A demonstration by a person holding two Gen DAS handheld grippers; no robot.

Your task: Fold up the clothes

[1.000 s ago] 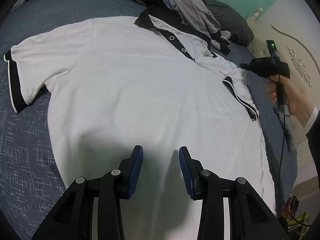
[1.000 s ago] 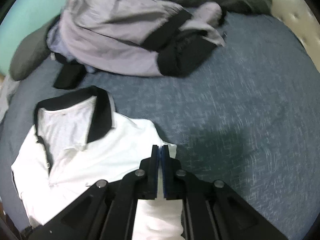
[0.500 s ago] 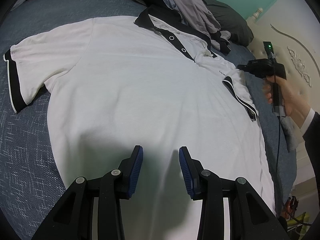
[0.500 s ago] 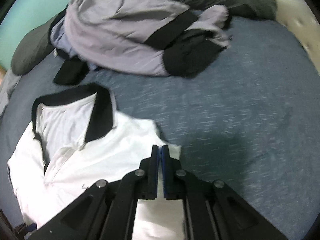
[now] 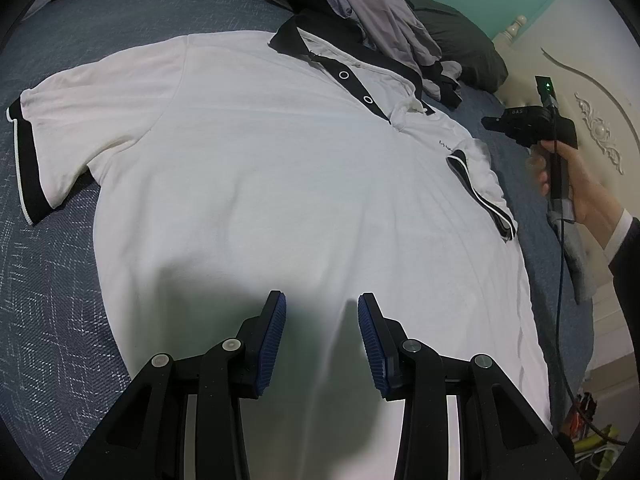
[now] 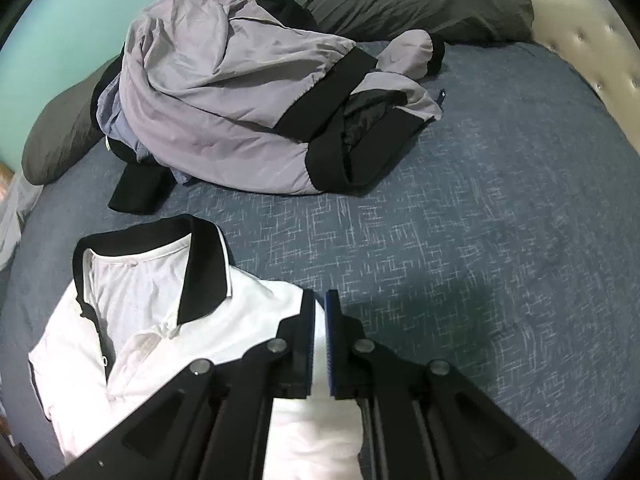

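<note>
Mostly flat, the white polo shirt [image 5: 280, 184] has black trim.

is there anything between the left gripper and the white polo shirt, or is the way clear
Nothing visible stands in the way. The left gripper is open right over the lower part of the white polo shirt, which lies spread flat on the bed. The pile of clothes sits beyond the collar, well away.
</note>
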